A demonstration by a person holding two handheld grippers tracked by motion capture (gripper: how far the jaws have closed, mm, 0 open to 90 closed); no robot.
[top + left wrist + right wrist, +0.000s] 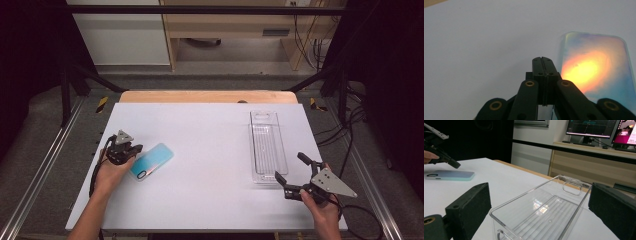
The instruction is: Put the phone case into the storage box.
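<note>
Our left tool (131, 149), jaws fully closed and empty, rests beside the phone case (151, 161) at centre left. Our right tool (291, 172) stands open before the clear tray (267, 146). Transfer not started.

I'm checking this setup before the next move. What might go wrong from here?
The left gripper has its jaws shut empty beside the phone case, so it may just push the flat case across the table. The right gripper, jaws open, sits near the clear tray and may knock it.
</note>
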